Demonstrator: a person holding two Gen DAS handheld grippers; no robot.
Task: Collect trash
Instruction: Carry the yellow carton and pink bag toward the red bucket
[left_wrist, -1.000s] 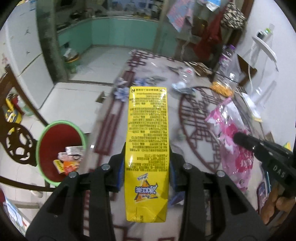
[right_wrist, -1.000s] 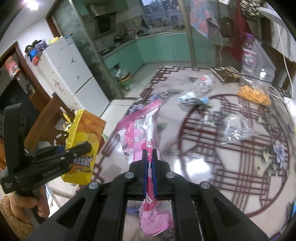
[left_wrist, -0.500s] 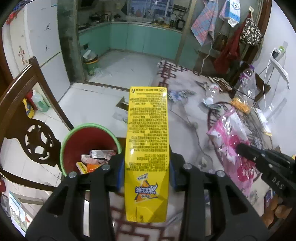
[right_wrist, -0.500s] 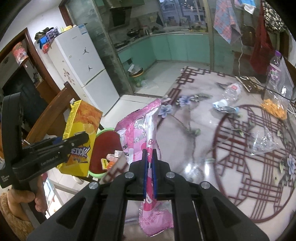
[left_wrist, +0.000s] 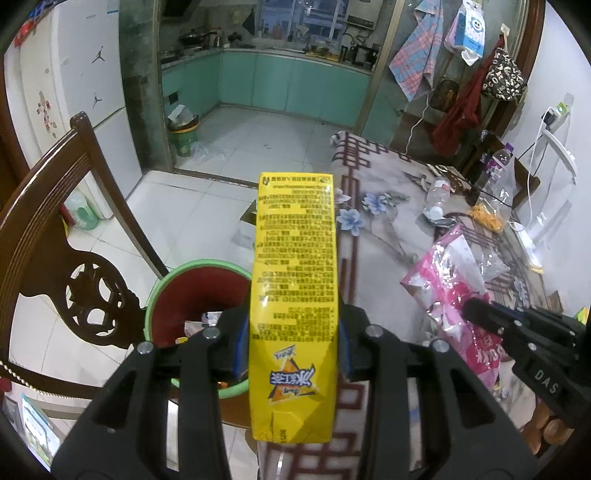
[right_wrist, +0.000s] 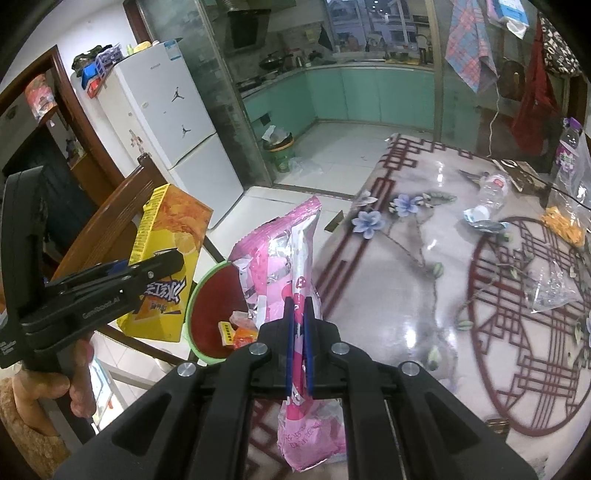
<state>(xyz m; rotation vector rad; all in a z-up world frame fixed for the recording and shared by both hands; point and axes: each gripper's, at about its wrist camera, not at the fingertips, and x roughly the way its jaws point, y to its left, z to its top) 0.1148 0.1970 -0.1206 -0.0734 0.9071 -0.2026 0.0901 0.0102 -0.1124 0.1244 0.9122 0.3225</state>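
Carrying two pieces toward the green-rimmed red plastic bin (left_wrist: 195, 291), which already holds some wrappers. My left fingers (left_wrist: 291, 343) clamp the tall yellow cardboard snack box (left_wrist: 293, 295), bin just left of them. My right fingers (right_wrist: 299, 332) pinch shut on the pink foil snack bag (right_wrist: 280, 266). Neither dropped yet. Left beyond on the worktop (right_wrist: 388, 295): crushed clear plastic bottle (right_wrist: 491, 190), clear film bag (right_wrist: 550, 288).

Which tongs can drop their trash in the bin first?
Probably the left tongs: their yellow snack box hangs beside the red bin, while the right tongs' pink wrapper sits nearer the table.
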